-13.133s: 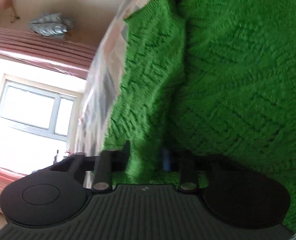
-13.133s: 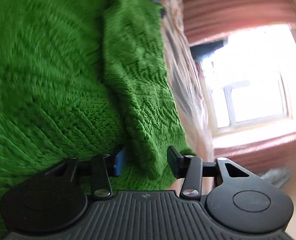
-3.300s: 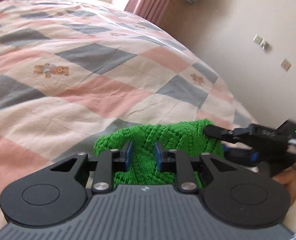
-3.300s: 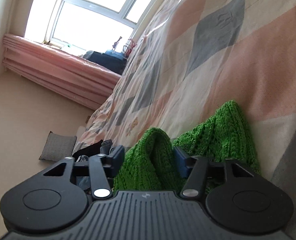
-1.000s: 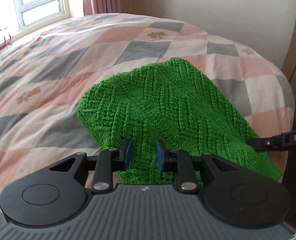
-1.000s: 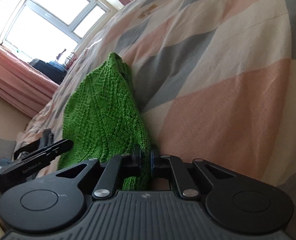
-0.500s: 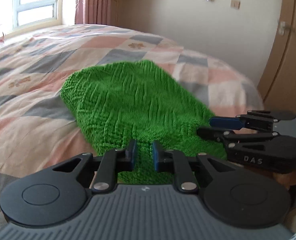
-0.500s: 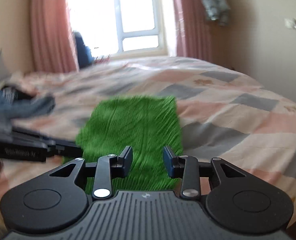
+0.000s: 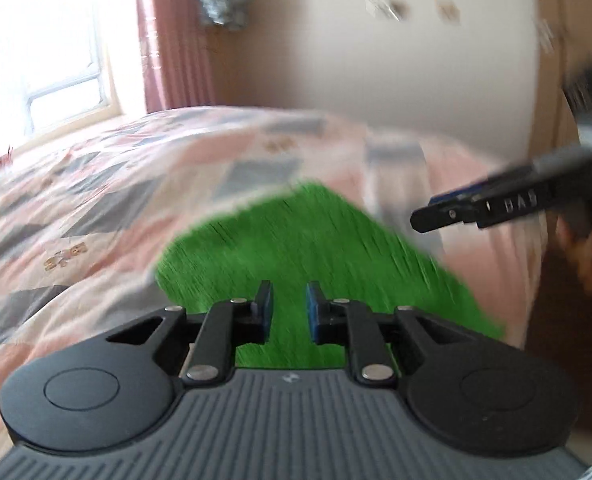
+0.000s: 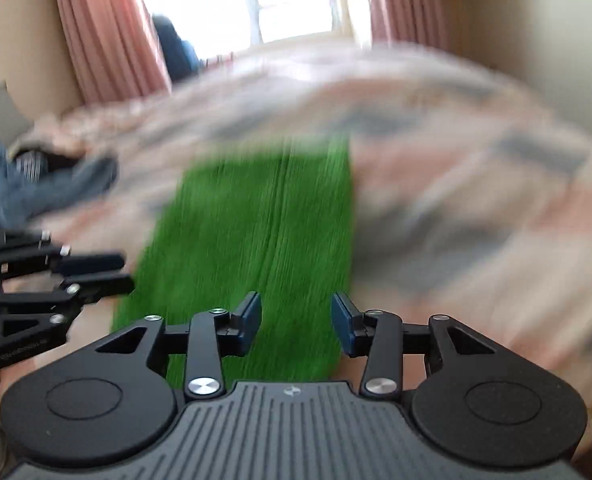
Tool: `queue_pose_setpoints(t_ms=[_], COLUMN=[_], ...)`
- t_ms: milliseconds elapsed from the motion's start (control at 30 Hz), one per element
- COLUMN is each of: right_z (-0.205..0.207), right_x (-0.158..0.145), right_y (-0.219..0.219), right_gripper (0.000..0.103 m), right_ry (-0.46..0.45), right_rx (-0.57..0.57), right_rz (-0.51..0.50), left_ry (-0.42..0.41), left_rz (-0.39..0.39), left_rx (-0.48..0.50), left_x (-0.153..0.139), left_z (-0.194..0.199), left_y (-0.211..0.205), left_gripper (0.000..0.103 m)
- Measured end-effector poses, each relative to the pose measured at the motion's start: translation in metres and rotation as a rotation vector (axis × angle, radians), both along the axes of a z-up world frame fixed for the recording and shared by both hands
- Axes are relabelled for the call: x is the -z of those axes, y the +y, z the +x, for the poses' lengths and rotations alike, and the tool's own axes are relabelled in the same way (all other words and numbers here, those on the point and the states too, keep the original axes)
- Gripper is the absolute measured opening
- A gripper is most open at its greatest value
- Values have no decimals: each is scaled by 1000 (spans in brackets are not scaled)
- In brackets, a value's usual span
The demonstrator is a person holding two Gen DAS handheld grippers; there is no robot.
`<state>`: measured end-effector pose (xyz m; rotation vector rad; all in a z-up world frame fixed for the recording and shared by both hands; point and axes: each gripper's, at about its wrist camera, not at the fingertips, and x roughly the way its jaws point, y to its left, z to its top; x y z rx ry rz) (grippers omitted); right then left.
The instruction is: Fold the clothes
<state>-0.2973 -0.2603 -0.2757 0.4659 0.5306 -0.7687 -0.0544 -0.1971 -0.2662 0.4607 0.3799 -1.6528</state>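
Observation:
A green knit sweater lies folded flat on the checked bedspread; it also shows in the right wrist view. My left gripper is above its near edge, jaws a little apart, holding nothing. My right gripper is open and empty above the sweater's near end. The right gripper shows at the right of the left wrist view, and the left gripper at the left of the right wrist view. Both views are motion-blurred.
A heap of blue and dark clothes lies on the bed to the left of the sweater. Pink curtains and a bright window stand behind the bed. A beige wall is on the right.
Both grippers have lifted and pulled back from the sweater. The right gripper has opened wider. The sweater stays flat on the bed.

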Motion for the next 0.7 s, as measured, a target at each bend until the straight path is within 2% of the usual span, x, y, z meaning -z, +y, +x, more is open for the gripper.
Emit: queue_pose_setpoints(t_ms=[67,133,200,300,367,433,500,600,700], right_z=[10,30,55,92,117,127,121,100,97], right_x=[-13,-14,-8,18,36,65,85,91,80], right_y=[-23,-50,-75,-107,-128,-136,-142,-148,-143], right_gripper=[42,42,42,40,30,29,29,28,28], right_ry=[-52,-63,-51,54,127,235,229,129,139], right_rx=[23,45,30,-26,-63,-88,-97,-73,-58], right_rz=[-81,-141,-175,-194,-206,-212,-175,-122,-136], left_ry=[24,37,13,-34,-49,-48,-43,-37,-52], left_rz=[-4,9,10,69,130,134,127,117,108], left_rx=[-32,-47,-40,-34,-56,-71,-85,-105,-106], left_x=[-3,-3,3,30,58,65,68,73,49], left_z=[15,27,30,30,34,34,34,34,27], left_y=[-32,-65,-92,-123,-137,-136,-133,-129,-110], left_gripper=[15,14,14,17,17,17,17,17,16])
